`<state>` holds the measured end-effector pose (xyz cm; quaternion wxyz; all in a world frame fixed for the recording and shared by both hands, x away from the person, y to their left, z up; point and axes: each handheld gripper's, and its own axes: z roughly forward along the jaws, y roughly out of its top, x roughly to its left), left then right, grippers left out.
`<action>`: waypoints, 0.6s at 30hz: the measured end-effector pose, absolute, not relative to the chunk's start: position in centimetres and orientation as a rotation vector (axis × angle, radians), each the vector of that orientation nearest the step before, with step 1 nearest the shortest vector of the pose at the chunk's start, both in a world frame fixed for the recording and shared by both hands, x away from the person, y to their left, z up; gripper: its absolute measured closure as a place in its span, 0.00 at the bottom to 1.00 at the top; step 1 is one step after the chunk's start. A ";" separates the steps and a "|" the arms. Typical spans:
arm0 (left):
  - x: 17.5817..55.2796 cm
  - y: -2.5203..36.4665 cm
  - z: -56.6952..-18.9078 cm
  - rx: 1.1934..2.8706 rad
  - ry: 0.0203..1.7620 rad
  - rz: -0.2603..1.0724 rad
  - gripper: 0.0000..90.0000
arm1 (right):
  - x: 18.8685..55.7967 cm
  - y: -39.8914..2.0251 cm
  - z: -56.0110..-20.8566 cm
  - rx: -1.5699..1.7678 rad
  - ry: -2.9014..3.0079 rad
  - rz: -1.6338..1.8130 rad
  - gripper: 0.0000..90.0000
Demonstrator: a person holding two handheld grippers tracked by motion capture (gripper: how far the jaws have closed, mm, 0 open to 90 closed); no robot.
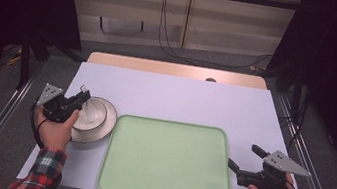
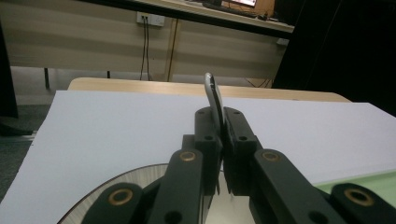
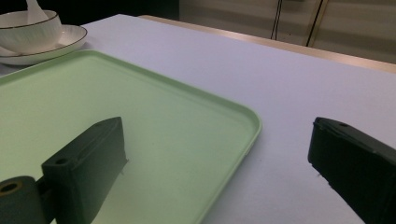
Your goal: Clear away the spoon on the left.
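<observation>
white spoon (image 2: 214, 95) stands upright in a white bowl (image 1: 91, 112) on a plate (image 1: 106, 125).

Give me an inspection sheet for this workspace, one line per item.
Surface: white table, wooden strip at far edge.
Job's things: green tray, bare; bowl on a plate left of it; spoon upright.
Clutter: nothing seen.
Grippers: left tongs shut on the spoon over the bowl; right tongs open at the tray's right edge.
Cables: black leads hang from wall sockets.
Surroundings: dark curtains both sides, grey floor.
</observation>
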<state>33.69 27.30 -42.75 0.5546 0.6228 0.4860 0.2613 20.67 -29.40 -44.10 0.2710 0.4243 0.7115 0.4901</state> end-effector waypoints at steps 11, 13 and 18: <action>33.2 28.0 -41.4 1.462 1.142 0.582 0.95 | 20.7 -29.4 -44.1 1.141 1.916 1.322 0.04; 33.1 28.0 -41.0 1.452 1.145 0.584 0.95 | 20.7 -29.4 -44.1 1.143 1.915 1.321 0.04; 33.0 28.2 -40.1 1.453 1.133 0.575 0.95 | 20.7 -29.3 -44.1 1.149 1.916 1.325 0.04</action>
